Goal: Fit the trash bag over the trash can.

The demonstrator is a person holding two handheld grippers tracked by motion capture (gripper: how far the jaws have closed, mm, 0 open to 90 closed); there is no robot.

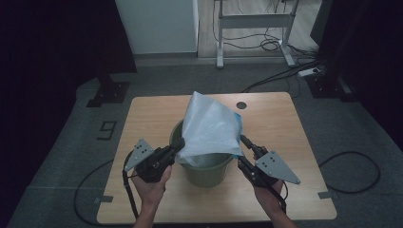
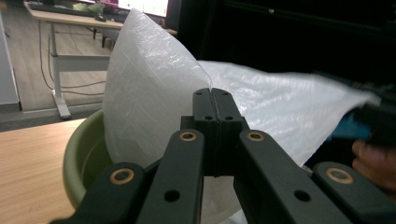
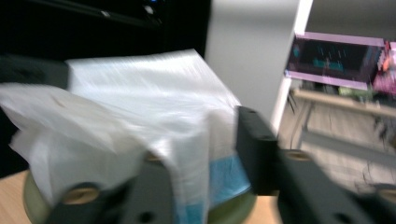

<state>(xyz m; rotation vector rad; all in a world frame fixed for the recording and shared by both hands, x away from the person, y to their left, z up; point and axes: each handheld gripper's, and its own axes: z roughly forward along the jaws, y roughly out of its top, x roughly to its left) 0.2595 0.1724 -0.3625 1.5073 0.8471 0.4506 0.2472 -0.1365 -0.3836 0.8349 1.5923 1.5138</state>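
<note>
Location: thin translucent white plastic bag (image 1: 209, 128) with a blue edge, standing puffed up out of the round olive-green plastic bucket (image 1: 206, 173) near the middle of the light wooden table (image 1: 275, 123), its lower part inside the bucket and its skirt spread across the near rim

Left gripper (image 1: 179, 144): closed tight, jaws meeting with no visible gap, tip at the bag's lower left edge just above the bucket rim. Cannot tell whether film is caught between the pads, being too thin to show in the seam

Right gripper (image 1: 244, 142): jaws apart, tip at the bag's lower right edge. Seen in the right gripper view with film draped over one jaw and hanging in the gap, not pinched

Handling, as judged:
- Treat as very light, limp and without shape of its own; expect billowing, sagging and trapped air
- Expect slippery film; close fully on it, preferably on a doubled or gathered edge
- Avoid hard sideways pulls against the bucket rim, to limit stretching or tearing
- Expect the bucket to be stiff but light and likely to slide or tip under a strong tug

Where to take hold: at the open hem, on opposite sides, close to the rim, not at the inflated upper body, which gives no firm purchase
</note>
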